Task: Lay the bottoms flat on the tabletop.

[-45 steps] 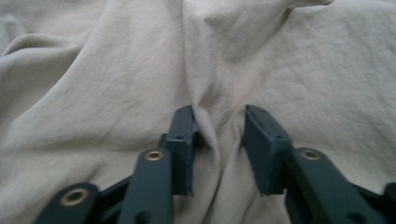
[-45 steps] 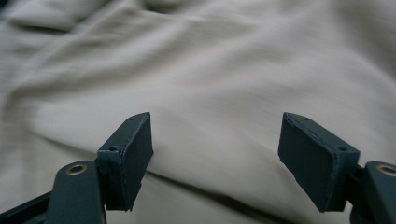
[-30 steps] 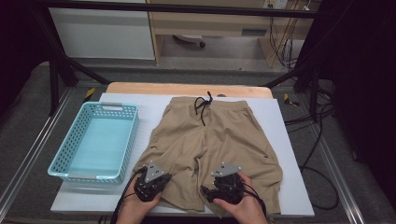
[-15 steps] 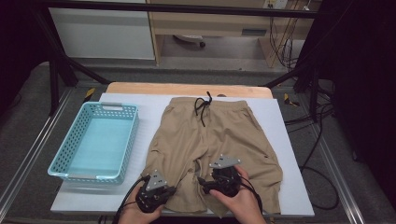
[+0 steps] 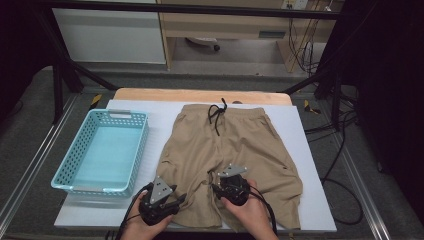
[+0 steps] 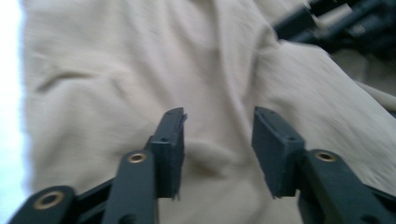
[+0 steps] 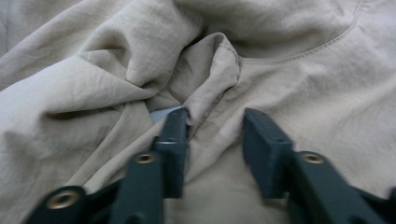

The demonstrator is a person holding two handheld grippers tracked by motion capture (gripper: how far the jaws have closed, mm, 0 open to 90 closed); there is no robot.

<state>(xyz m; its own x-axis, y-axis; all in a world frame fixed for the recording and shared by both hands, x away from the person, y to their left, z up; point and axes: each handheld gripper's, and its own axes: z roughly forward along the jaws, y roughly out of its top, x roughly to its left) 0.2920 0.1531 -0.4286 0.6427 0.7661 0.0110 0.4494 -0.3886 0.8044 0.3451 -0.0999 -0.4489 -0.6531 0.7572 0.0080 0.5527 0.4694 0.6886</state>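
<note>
High view: tan shorts (image 5: 227, 160) lie flat on the surface right of the blue basket (image 5: 102, 152). Left gripper (image 6: 217, 144) has just been opening, fabric loose between its fingers. Right gripper (image 7: 215, 142) has been closing around the crotch fold, not pinched. Risk: bunched layers slip out.

High view: table evenly lit from above, surroundings dark at frame edges, slightly soft overall. Left gripper view: motion-blurred, shorts (image 6: 140, 70) washed pale, white glare along left edge. Right gripper view: sharper, soft shadows in folds, near jaws slightly out of focus.
</note>
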